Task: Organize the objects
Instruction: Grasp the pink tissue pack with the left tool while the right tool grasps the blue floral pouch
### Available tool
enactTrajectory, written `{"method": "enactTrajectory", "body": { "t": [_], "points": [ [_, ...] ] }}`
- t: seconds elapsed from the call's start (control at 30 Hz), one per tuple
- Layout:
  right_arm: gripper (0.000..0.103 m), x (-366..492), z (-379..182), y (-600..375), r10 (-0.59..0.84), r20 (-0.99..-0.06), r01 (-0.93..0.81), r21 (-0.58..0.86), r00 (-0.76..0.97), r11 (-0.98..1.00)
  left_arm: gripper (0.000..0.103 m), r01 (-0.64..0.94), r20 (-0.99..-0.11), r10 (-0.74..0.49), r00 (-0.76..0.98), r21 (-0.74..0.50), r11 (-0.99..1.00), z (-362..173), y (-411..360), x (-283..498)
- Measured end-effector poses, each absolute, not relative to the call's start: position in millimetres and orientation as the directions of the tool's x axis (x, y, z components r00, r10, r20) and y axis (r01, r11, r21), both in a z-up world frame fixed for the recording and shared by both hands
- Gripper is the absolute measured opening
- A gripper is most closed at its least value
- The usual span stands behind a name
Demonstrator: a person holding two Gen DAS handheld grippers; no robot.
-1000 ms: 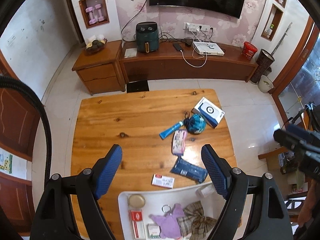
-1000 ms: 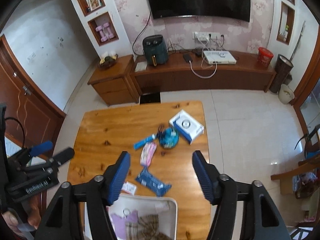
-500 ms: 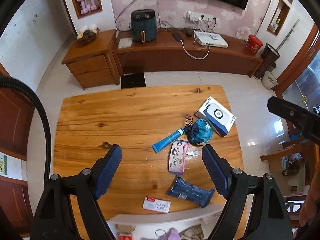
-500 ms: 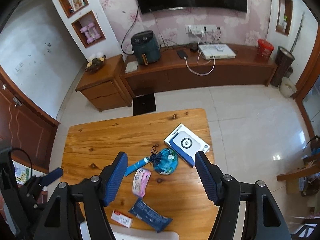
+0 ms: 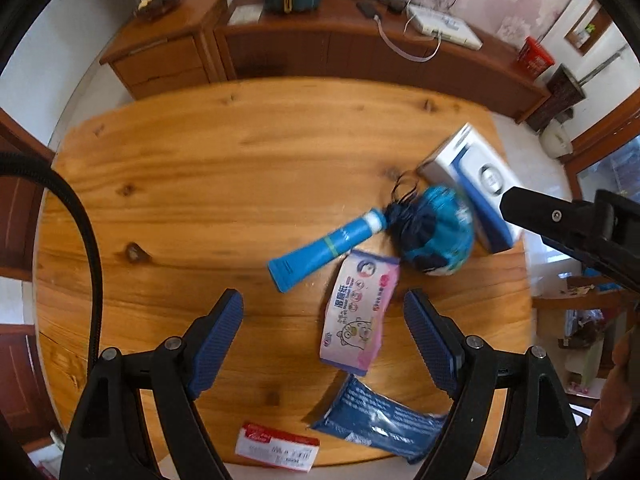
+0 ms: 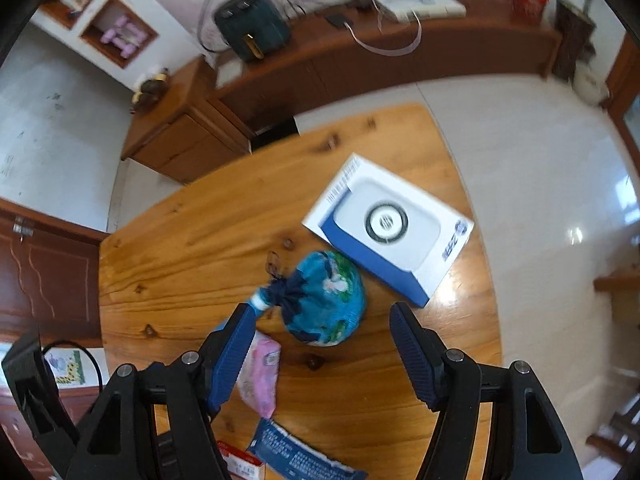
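- On the wooden surface (image 5: 192, 184), toward 3 o'clock, lie a blue tube (image 5: 320, 246), a blue drawstring pouch (image 5: 434, 232), a pink wipes pack (image 5: 358, 312) and a white-blue box (image 6: 388, 228).
- Beyond it at 12 o'clock stands a long cabinet (image 5: 340, 48) with an air fryer (image 6: 250, 26).
- Only the left view shows the whole red-white packet (image 5: 276, 448); its print is not readable.
- The left gripper (image 5: 324, 344) and the right gripper (image 6: 322, 356) are both spread apart, holding nothing.

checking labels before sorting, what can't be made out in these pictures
- Left wrist view: print on the small red-and-white card packet is too small and blurred, and the bottom edge clips it.
- Left wrist view: the dark blue plastic wipes pack is partly behind the gripper finger.
- Right wrist view: the light blue squeeze tube is mostly hidden by the finger and the blue drawstring pouch.
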State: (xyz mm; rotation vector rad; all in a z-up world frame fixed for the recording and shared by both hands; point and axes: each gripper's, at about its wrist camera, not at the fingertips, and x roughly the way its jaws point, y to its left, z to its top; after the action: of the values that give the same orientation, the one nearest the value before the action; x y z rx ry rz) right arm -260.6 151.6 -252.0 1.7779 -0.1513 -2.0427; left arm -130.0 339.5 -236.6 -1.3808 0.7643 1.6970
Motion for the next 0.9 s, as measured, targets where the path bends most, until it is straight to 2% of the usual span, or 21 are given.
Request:
{"method": "enactTrajectory", "body": {
  "t": [0.37, 0.8, 0.87, 0.9],
  "points": [
    [0.070, -268, -314, 150, -0.373, -0.928, 0.200, 0.365, -0.003, -0.909, 0.086, -0.862, -0.981, 0.166, -0.098, 0.001, -0.507, -271, 338, -125],
    [0.071, -267, -316, 129, -0.382, -0.923, 0.252, 0.360, -0.043, -0.898, 0.086, -0.862, -0.986, 0.160, -0.056, -0.033, -0.506, -282, 332, -118],
    [0.069, -266, -316, 127, -0.375, -0.926, 0.267, 0.350, -0.047, -0.898, 0.086, -0.861, -0.985, 0.163, -0.053, -0.038, -0.507, -282, 331, -117],
    [0.063, -266, -316, 125, -0.377, -0.925, 0.272, 0.351, -0.048, -0.896, 0.084, -0.860, -0.984, 0.166, -0.058, -0.035, -0.510, -281, 330, -117]
  ]
}}
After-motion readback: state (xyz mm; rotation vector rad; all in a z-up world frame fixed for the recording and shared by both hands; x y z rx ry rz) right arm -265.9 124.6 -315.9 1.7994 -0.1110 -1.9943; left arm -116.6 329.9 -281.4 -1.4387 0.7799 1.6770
